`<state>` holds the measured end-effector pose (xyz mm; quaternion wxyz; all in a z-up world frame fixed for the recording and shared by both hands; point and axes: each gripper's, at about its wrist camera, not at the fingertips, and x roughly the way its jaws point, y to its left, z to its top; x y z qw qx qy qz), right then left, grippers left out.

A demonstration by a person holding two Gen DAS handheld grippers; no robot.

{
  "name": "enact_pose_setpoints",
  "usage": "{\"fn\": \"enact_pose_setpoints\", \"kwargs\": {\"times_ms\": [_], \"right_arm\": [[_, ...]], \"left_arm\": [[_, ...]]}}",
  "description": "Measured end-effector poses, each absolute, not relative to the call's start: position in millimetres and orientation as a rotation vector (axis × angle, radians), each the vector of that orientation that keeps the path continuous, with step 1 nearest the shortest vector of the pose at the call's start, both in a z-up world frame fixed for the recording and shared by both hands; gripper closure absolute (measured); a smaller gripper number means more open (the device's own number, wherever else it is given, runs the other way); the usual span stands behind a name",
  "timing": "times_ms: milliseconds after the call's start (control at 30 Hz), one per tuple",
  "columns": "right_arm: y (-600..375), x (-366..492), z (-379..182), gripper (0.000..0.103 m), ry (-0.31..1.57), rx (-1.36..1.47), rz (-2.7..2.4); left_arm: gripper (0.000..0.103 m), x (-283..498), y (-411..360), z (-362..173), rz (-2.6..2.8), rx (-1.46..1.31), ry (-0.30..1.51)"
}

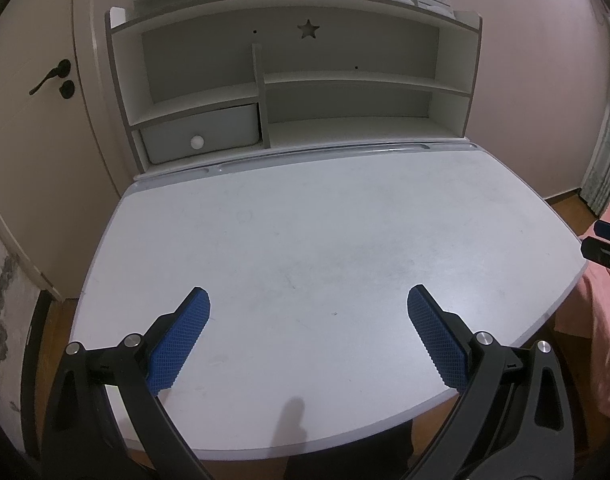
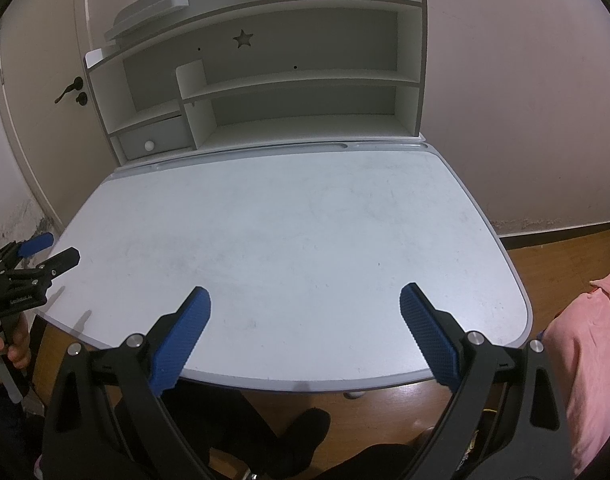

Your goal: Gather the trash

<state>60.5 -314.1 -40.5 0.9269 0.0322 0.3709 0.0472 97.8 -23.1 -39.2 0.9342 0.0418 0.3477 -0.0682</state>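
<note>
Both hand-held grippers gape, left [image 1: 308, 304] and right [image 2: 305, 304]; desk [image 1: 305, 240] near edge cut off.

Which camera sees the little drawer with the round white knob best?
The left wrist view. There the drawer sits bigger and faces the camera, its white knob plain to see. The right wrist view shows the same drawer smaller, off to the left and at an angle.

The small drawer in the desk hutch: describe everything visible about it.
The drawer is pale grey with one round white knob at front centre. It looks like painted wood or laminate. It sits closed in the hutch's lower left compartment, under a short shelf, beside the vertical divider, just above the desk top. Nothing touches it.
</note>
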Motion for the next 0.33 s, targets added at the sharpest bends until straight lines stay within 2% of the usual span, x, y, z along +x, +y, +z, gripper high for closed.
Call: {"fn": "enact_pose_setpoints", "kwargs": {"times_ms": [333], "right_arm": [[-317.5,59.0,-40.0,0.011,0.76,0.061,0.105]], "left_arm": [[0.007,100.3,-22.4,-38.1,-0.147,0.067,0.724]]}}
